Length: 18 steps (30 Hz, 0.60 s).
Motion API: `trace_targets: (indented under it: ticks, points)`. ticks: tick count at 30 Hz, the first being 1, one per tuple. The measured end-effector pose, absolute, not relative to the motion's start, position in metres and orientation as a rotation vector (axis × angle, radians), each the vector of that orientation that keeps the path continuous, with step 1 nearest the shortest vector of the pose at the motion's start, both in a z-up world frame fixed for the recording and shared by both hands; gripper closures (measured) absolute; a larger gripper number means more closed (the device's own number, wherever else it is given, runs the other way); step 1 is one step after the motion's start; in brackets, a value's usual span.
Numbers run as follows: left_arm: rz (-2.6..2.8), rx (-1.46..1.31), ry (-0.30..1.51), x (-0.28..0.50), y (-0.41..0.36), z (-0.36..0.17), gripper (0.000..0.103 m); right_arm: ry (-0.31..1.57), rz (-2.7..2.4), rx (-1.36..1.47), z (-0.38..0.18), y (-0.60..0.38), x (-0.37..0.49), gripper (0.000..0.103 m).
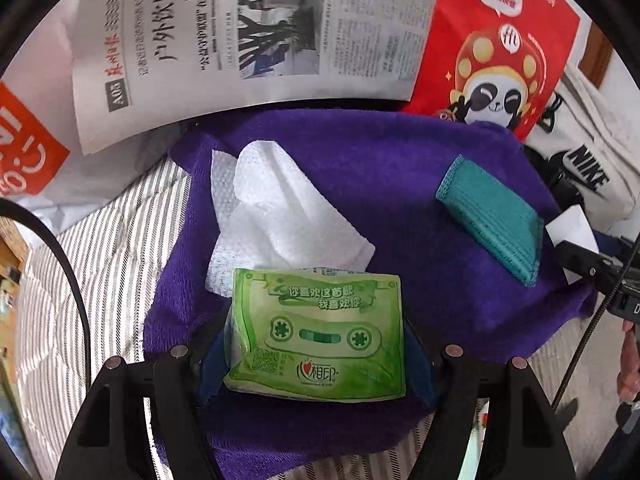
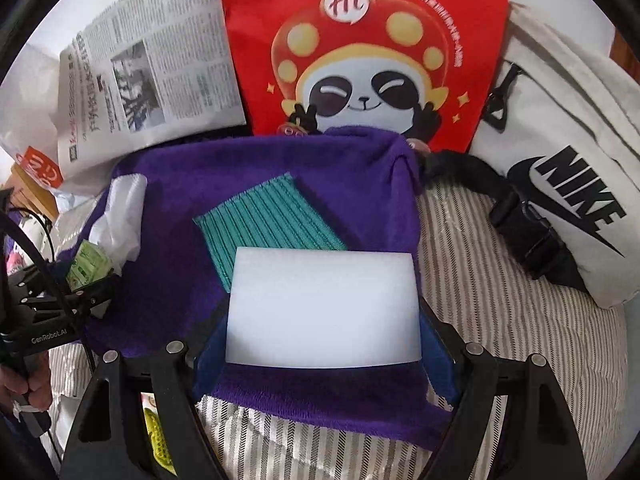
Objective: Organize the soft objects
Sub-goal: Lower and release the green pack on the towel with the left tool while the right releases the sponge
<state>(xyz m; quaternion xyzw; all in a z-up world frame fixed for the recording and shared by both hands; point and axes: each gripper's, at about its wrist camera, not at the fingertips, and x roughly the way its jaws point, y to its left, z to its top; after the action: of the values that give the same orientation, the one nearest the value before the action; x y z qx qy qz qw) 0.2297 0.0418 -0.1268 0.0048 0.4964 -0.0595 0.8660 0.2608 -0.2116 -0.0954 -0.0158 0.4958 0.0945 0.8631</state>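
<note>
So both grippers are loaded here. The left gripper (image 1: pixel 316 344) is clamped on a green tissue pack (image 1: pixel 318 336), blue pads pressing its two short sides, and it's held over the purple towel (image 1: pixel 360 184) that's spread on the striped bedding (image 1: pixel 100 248). A white tissue sheet (image 1: pixel 276 212) fans out from the top of the pack toward 11 o'clock. In that same view a folded teal cloth (image 1: pixel 490 220) lies on the towel out at 2 o'clock from the pack.

The right gripper (image 2: pixel 324 316) has its fingers squeezed on a white sponge block (image 2: pixel 324 304), over the near part of the same towel. The teal cloth sits just past the block at 11 o'clock, partly hidden behind it.

Around the far edge: a newspaper (image 1: pixel 248 28) at 12 o'clock from the towel in the left view, a red panda bag (image 2: pixel 360 48) dead ahead in the right view, and a white Nike bag (image 2: pixel 568 184) off at 2 o'clock with its black buckle strap (image 2: pixel 524 224) on the bedding.
</note>
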Motion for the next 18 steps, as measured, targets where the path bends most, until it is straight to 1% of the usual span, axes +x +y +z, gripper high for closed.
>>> trace_targets:
  ticks: [9, 18]
  points:
    - [-0.124, 0.08, 1.053, 0.237, 0.026, -0.136, 0.031, 1.072, 0.204, -0.069, -0.114, -0.203, 0.266, 0.021]
    - [-0.131, 0.102, 1.074, 0.246, 0.006, -0.145, 0.029, 1.047, 0.235, -0.097, -0.119, -0.198, 0.26, 0.019]
